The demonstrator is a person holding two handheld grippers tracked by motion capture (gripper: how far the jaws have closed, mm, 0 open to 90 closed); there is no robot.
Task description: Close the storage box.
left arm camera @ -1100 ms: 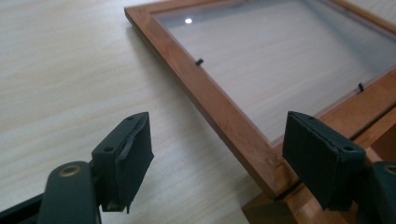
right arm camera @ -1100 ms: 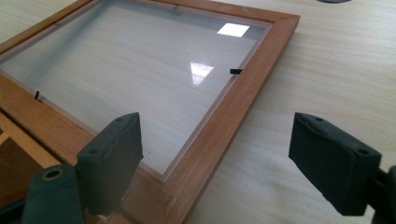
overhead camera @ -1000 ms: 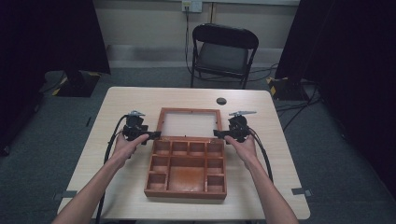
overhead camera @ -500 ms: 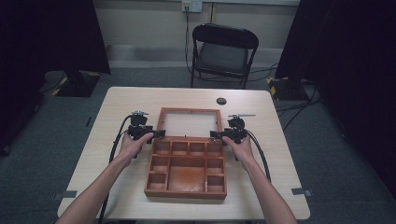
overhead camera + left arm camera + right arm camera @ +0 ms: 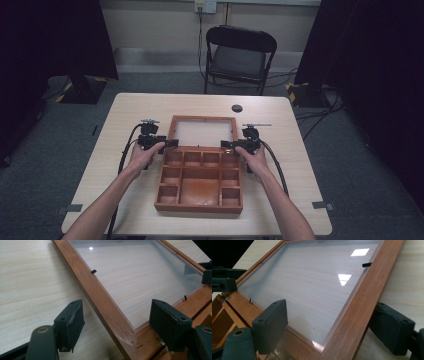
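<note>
Two grippers flank one wooden box [image 5: 200, 182] lying open on the pale table [image 5: 300, 150]; its compartmented tray sits nearer the person, and its glazed lid [image 5: 202, 131] lies folded back flat on the far side of the tray, hinged to it. At the lid's left rail, close to the hinge, the left gripper [image 5: 167, 144] has its jaws spread wide, one pad outside the rail over the table and the other inside over the clear pane; the left gripper view shows the rail [image 5: 100, 300] running between them, with neither pad touching it. At the lid's right rail the right gripper [image 5: 227, 144] stands the same way, jaws apart, one over the pane and one outside the frame [image 5: 359, 302]; whether the outer pad touches the wood I cannot tell. Beyond the lid, toward the table's far edge, lies a small dark round object [image 5: 237, 108]; farther still behind the box stands a black folding chair [image 5: 239, 55] on the grey floor.
</note>
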